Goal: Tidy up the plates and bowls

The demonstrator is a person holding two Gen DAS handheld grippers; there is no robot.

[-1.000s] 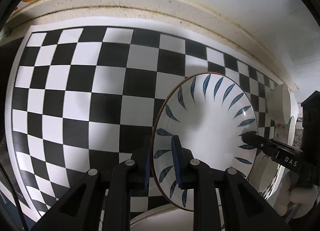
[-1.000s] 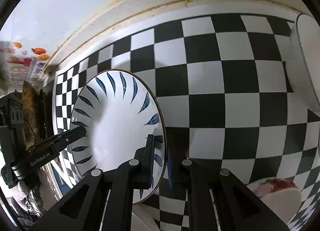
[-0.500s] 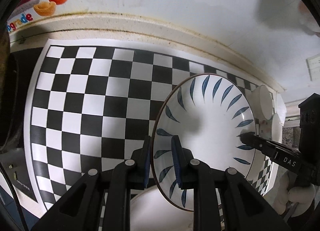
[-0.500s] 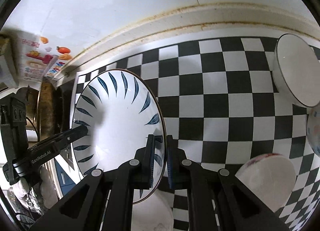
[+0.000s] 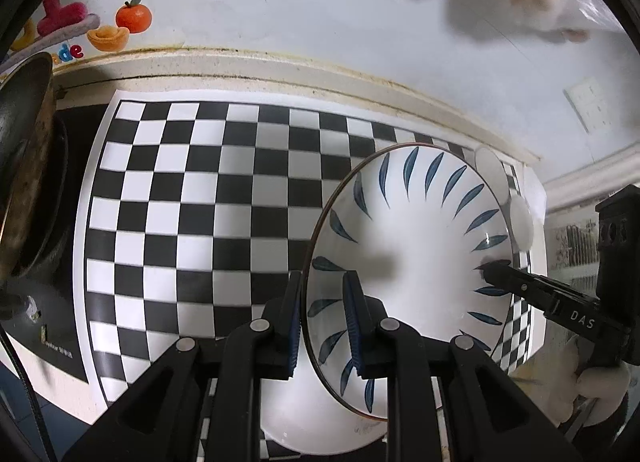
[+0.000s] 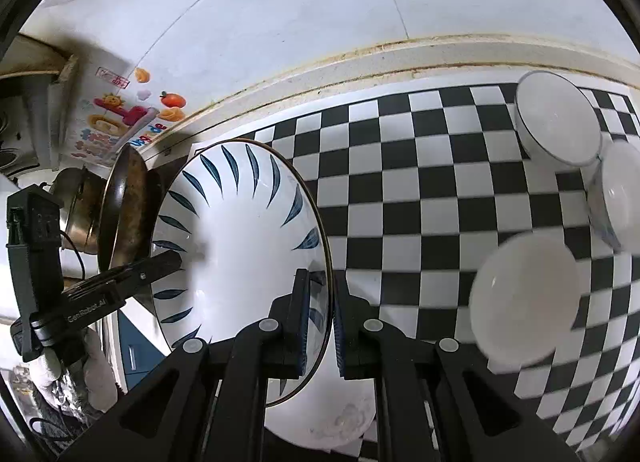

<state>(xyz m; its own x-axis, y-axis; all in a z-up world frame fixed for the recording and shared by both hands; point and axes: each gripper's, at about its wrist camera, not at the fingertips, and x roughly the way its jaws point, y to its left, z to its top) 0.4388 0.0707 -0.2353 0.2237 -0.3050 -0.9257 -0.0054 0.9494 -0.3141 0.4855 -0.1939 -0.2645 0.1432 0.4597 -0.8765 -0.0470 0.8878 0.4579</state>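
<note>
A lived-in home kitchen: a stained pale desk edge (image 5: 280, 70) runs along a white wall bearing fruit stickers (image 5: 134, 18), a blackened wok (image 5: 28, 166) sits at the far left, and white bowls (image 6: 556, 122) stand on a checkered mat (image 5: 200, 202).

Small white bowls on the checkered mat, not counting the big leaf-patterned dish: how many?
3, grouped at the mat's right side: one at the back, one at the edge, one nearest the camera. Others may be hidden.
</note>
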